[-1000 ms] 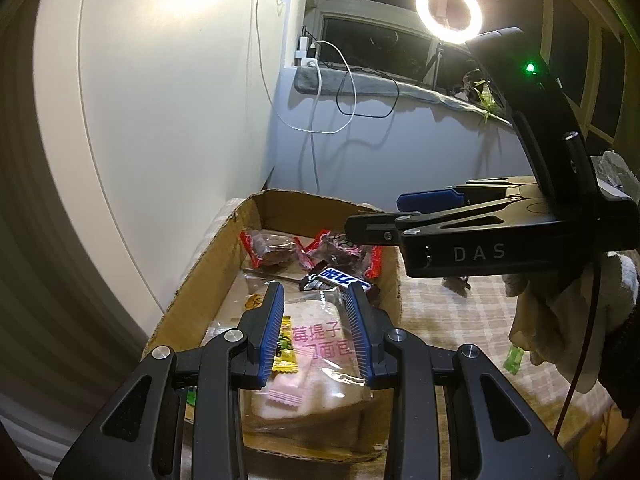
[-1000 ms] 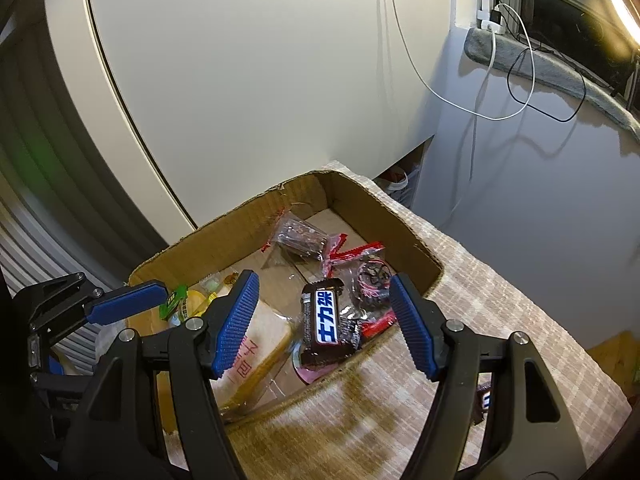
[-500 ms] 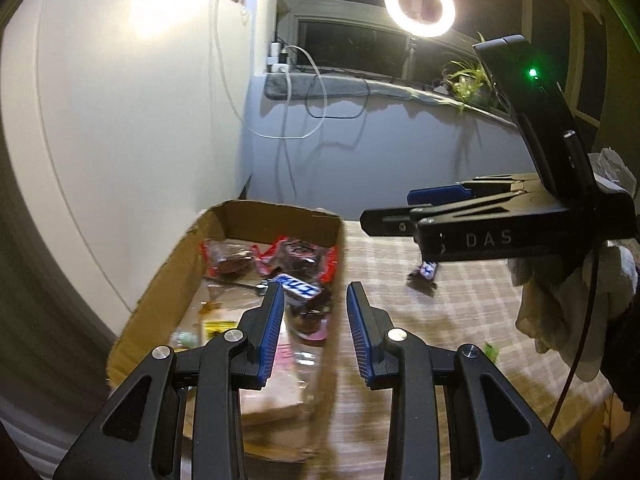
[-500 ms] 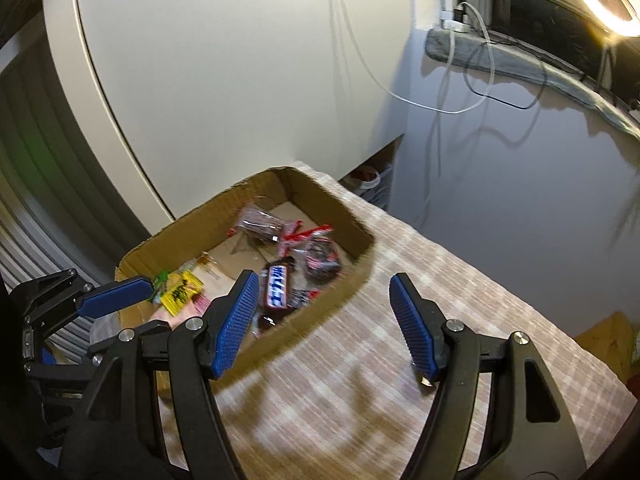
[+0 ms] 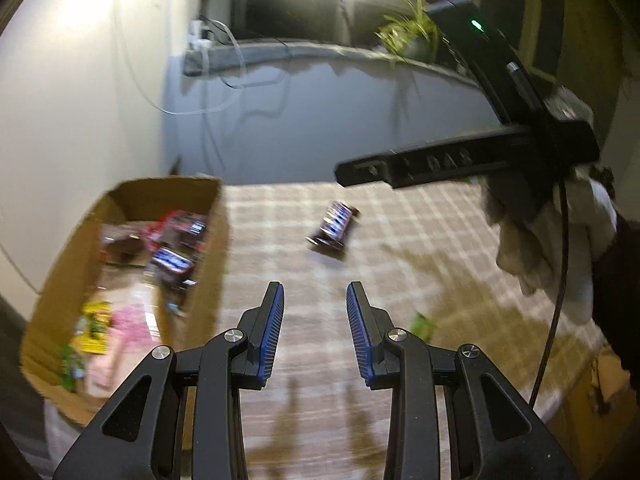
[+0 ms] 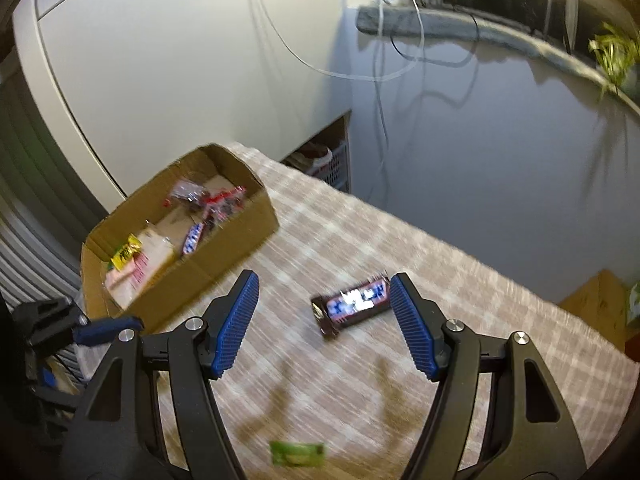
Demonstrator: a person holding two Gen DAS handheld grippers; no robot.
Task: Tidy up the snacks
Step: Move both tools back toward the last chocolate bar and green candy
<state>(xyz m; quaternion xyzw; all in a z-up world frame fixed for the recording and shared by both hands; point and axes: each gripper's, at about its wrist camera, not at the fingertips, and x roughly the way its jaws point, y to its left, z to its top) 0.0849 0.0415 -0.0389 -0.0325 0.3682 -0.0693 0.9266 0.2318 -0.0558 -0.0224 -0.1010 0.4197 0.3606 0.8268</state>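
Tools apart and empty, right tool (image 6: pixel 322 322) over the chocolate bar (image 6: pixel 352 306); I see the box (image 6: pixel 224 248) well filled, green packet (image 6: pixel 297 453) also left on the desk (image 6: pixel 440 264).

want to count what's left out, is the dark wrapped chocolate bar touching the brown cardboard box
Apart. The left wrist view shows bare checked cloth between the chocolate bar and the cardboard box.

We read only one marking: the raised letters "DAS" on the side of the black plastic right gripper (image 5: pixel 432 160), blurred. The white-and-blue print on the dark brown chocolate bar wrapper (image 6: pixel 352 304) is too smeared to read.
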